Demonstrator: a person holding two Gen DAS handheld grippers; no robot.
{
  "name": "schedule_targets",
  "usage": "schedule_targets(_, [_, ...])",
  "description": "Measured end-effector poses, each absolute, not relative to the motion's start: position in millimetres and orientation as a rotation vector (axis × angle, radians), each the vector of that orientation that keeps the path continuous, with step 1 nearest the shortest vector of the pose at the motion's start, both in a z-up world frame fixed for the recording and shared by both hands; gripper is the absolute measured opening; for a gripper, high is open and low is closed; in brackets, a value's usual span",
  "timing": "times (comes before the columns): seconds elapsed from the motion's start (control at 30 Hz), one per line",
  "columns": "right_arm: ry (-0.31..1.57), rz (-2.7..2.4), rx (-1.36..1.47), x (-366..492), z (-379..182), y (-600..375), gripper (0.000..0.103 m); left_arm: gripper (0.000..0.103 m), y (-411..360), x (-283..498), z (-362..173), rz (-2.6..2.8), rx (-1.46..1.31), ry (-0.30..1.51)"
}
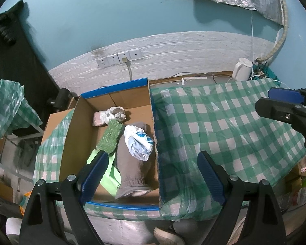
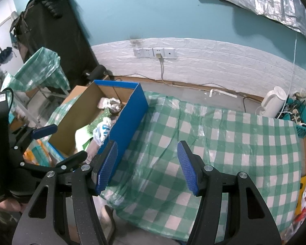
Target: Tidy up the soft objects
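Observation:
An open cardboard box with blue outer walls (image 1: pixel 153 110) (image 2: pixel 130 110) sits at the left end of the table. It holds a grey cloth (image 1: pixel 132 163), a white and blue plastic bag (image 1: pixel 139 143) (image 2: pixel 102 129), a green scrubbing pad (image 1: pixel 110 137), a light green cloth (image 1: pixel 110 175), a pink packet (image 1: pixel 99 118) and a crumpled grey-white wad (image 1: pixel 117 113). My left gripper (image 1: pixel 153 175) is open and empty above the box's near right wall. My right gripper (image 2: pixel 148 168) is open and empty over the tablecloth, right of the box.
A green and white checked plastic cloth (image 1: pixel 224 126) (image 2: pixel 224 143) covers the table. A white kettle (image 1: pixel 241 69) (image 2: pixel 273 102) and cables stand at the far right by the wall. Wall sockets (image 2: pixel 155 52) are behind. A black cabinet and checked bag (image 2: pixel 40 67) stand left.

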State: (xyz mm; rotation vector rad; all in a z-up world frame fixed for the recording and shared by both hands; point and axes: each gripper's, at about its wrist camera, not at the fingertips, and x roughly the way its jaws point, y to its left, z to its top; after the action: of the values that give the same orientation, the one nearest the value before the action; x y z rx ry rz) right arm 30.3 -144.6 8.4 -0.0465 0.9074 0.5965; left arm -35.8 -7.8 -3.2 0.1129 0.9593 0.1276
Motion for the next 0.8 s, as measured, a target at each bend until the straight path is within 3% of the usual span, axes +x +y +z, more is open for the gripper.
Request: schedule_targets(0.8, [0.923, 0.588, -0.037, 29.2, 3.7, -153.7, 0.06, 0.09, -11.7, -34.7, -10.1, 0.133, 0.131, 0.98])
